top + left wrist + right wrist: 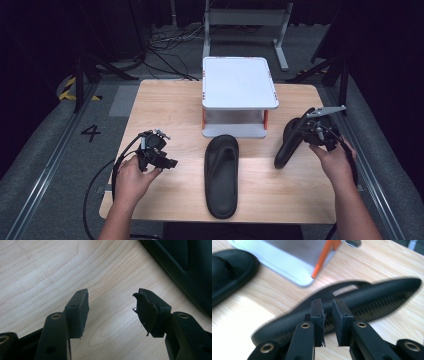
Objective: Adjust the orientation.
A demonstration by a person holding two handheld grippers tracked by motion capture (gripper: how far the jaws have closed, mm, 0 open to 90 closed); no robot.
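The wooden table [165, 107] carries a white stand [240, 82] and a black slipper [221, 175] lying flat.

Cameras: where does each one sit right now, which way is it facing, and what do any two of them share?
High view: above the person's side of the table, looking forward and down; both forearms, left gripper and right gripper show.
Left gripper view: rides the left gripper, looking down at bare wood; its two jaws stand apart.
Right gripper view: rides the right gripper, facing the white shelf; jaws grip a black slipper's edge.
Shared: the flat slipper lies at the left gripper view's corner.
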